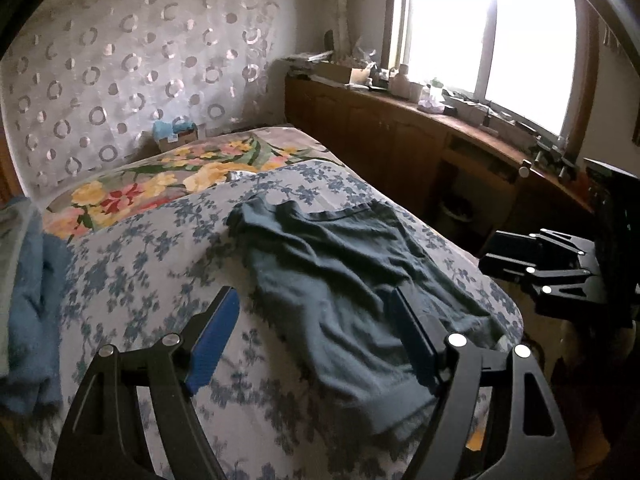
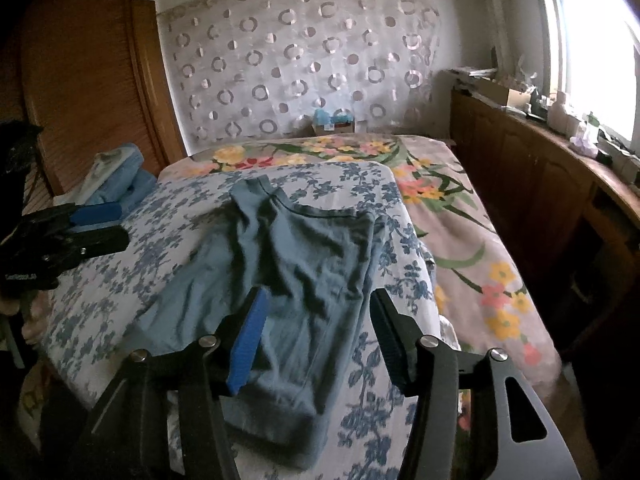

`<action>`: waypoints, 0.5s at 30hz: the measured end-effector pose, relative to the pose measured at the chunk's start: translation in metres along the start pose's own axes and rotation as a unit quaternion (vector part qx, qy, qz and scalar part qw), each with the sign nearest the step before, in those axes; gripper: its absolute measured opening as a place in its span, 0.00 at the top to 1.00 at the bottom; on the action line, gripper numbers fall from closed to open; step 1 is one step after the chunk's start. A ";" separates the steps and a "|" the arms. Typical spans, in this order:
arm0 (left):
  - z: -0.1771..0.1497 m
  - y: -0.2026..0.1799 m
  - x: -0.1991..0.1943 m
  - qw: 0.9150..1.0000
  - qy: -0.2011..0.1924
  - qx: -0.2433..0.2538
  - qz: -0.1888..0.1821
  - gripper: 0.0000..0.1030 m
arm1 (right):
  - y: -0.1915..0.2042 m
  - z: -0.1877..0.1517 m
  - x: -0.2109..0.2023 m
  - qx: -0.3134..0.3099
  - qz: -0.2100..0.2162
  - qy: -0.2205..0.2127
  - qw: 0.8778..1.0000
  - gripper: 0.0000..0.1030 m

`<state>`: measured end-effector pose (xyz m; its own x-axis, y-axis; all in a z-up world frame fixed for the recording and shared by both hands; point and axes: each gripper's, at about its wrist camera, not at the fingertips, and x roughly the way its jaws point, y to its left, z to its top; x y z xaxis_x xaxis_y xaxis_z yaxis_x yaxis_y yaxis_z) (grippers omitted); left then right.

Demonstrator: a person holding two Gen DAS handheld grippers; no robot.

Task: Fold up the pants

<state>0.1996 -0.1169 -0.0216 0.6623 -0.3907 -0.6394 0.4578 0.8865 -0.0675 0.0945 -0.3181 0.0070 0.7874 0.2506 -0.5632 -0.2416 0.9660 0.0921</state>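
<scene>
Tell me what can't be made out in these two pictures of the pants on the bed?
- Pants: near hem hidden behind the left tool in the left view; in the right view the right tool covers part.
- Window: blown out white, nothing outside shows, both views.
- Clutter on the sill: too small and blurred to name.
- Blue cloth: cut off by the left view's edge.
- Box at the bedhead: contents too small.

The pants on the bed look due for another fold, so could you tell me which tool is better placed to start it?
Probably the right tool: it hangs open directly above the pants, near their hem end. The left tool, also open, sits off to their left edge, partly above the floral sheet.
</scene>
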 end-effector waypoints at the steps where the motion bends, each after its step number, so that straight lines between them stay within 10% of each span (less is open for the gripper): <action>1: -0.005 0.001 -0.004 1.000 -0.001 -0.001 0.002 0.24 | 0.001 -0.002 -0.001 0.001 -0.001 0.000 1.000 0.46; 15: -0.076 -0.009 0.006 0.998 0.036 -0.036 -0.042 0.37 | 0.011 -0.040 -0.004 0.003 -0.011 0.031 0.999 0.46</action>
<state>0.1545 -0.1079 -0.0826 0.5787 -0.4474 -0.6818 0.4635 0.8684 -0.1764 0.0660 -0.3109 -0.0226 0.7560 0.2246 -0.6149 -0.2209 0.9717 0.0833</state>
